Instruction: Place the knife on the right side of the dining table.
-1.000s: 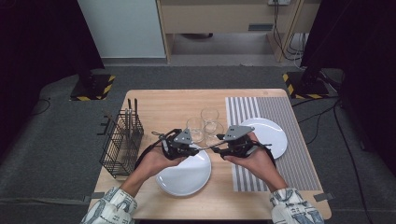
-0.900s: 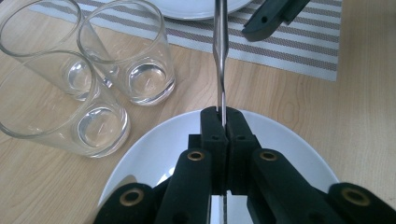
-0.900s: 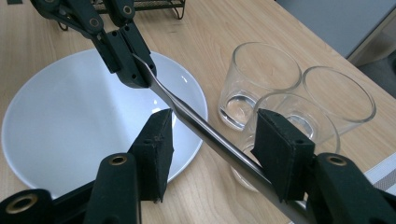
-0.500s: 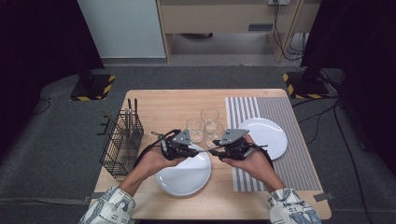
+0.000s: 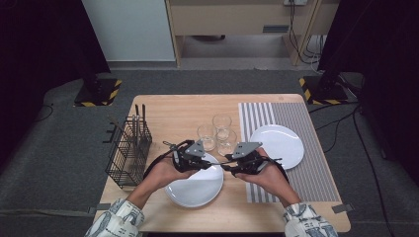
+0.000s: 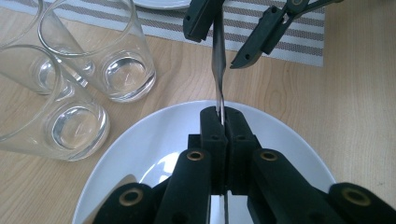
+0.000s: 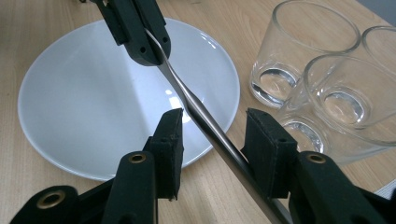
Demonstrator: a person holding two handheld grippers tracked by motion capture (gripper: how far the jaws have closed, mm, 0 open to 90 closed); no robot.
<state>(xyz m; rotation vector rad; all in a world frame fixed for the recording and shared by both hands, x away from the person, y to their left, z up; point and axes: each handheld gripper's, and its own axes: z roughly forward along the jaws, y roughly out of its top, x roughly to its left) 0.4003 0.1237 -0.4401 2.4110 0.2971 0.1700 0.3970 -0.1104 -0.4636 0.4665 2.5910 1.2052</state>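
My left gripper is shut on one end of a slim metal piece of cutlery and holds it level above the near white plate. The cutlery's handle runs out between the jaws of my right gripper. Those jaws have just been closing around the handle, but a gap still shows on one side, so that gripper is open. In the high view the left gripper and the right gripper meet tip to tip over the plate's far rim.
Three empty glasses stand close behind the grippers. A second white plate lies on a striped placemat at the right. At the table's left edge a black wire basket holds several more utensils.
The right gripper has shifted a little left toward the left gripper, and its jaws have narrowed around the handle. The left gripper has stayed put.
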